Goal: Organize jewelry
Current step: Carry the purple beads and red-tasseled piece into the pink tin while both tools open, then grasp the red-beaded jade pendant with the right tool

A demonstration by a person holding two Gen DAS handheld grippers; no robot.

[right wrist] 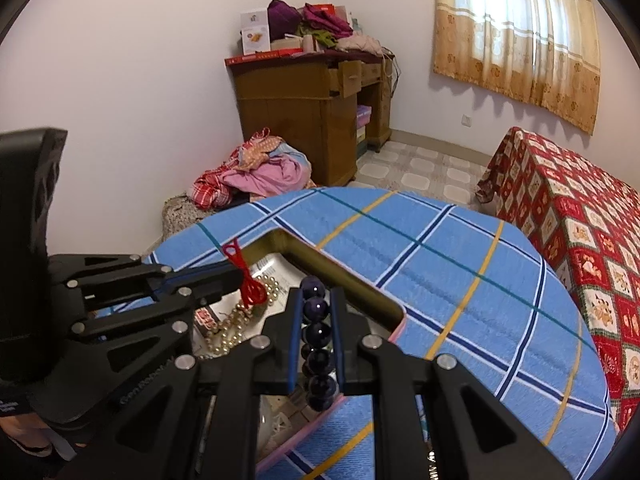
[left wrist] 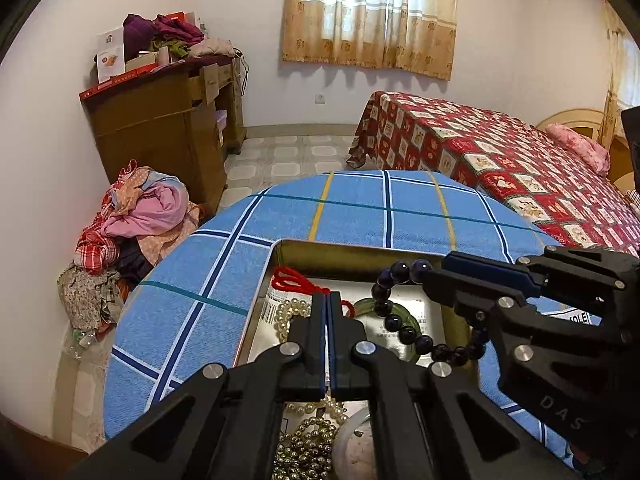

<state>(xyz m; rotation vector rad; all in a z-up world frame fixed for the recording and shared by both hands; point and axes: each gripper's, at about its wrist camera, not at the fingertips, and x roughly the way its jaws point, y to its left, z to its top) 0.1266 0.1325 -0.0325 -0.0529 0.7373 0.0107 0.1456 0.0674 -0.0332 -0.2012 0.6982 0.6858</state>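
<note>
An open metal box [left wrist: 280, 254] [right wrist: 360, 292] sits on the blue checked table [left wrist: 360, 212] [right wrist: 460, 264]. It holds pearl necklaces [left wrist: 290, 314] [right wrist: 236, 320], a green bangle [left wrist: 400, 316] and gold beads [left wrist: 308, 444]. My left gripper [left wrist: 327, 300] [right wrist: 236, 276] is shut on a red cord [left wrist: 294, 280] [right wrist: 248, 284] over the box. My right gripper [right wrist: 316, 300] [left wrist: 434, 276] is shut on a dark purple bead bracelet [right wrist: 318, 340] [left wrist: 400, 320], which hangs in a loop over the box.
A bed with a red patterned cover [left wrist: 520, 168] [right wrist: 580, 220] stands to the right. A wooden desk [left wrist: 168, 120] [right wrist: 312, 120] piled with clothes and boxes is against the far wall, with a clothes heap [left wrist: 140, 216] [right wrist: 260, 176] on the floor beside it.
</note>
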